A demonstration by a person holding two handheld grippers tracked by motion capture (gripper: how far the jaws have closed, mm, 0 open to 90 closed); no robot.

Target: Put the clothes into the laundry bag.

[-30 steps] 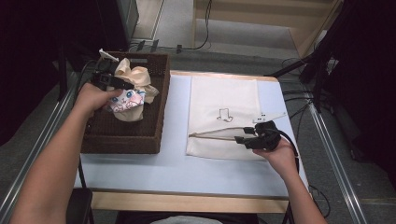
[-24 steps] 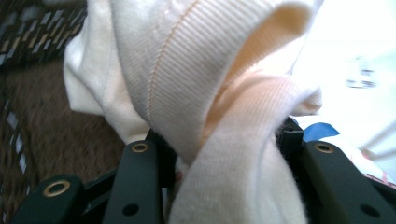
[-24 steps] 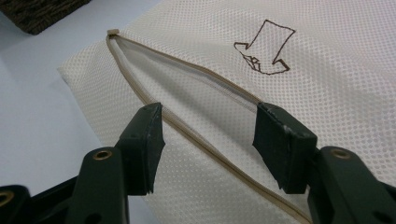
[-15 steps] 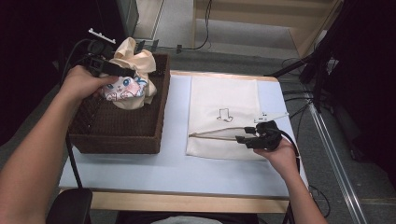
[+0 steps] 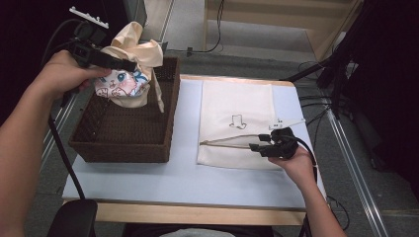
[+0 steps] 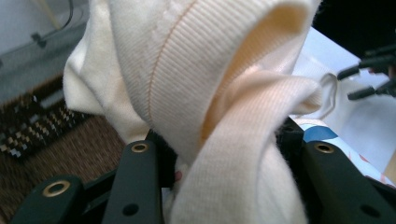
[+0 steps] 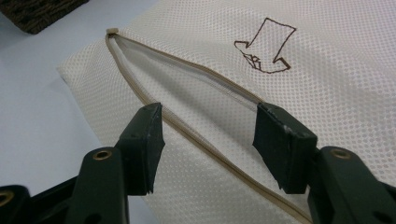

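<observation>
My left gripper (image 5: pixel 129 65) is shut on a cream knit garment (image 5: pixel 129 79) with a cartoon print and holds it up above the brown wicker basket (image 5: pixel 123 148). In the left gripper view the bunched cream fabric (image 6: pixel 210 93) fills the space between the jaws of that gripper (image 6: pixel 229 156). A cream mesh bag (image 5: pixel 237 98) lies flat on the table to the right, with its zipper (image 7: pixel 187 84) partly undone. My right gripper (image 7: pixel 210 135) stands open at the bag's near edge (image 5: pixel 254 147), one jaw on each side of the zipper gap.
The basket stands at the table's left on a pale blue tabletop (image 5: pixel 183 173); its inside looks bare under the raised garment. A small arrow drawing (image 7: pixel 266 46) marks the mesh bag. Cables and dark stands (image 5: pixel 341 59) lie beyond the table's right edge.
My left gripper has risen with the garment, lifting it from inside the basket to above its rim. The right gripper has not moved.
</observation>
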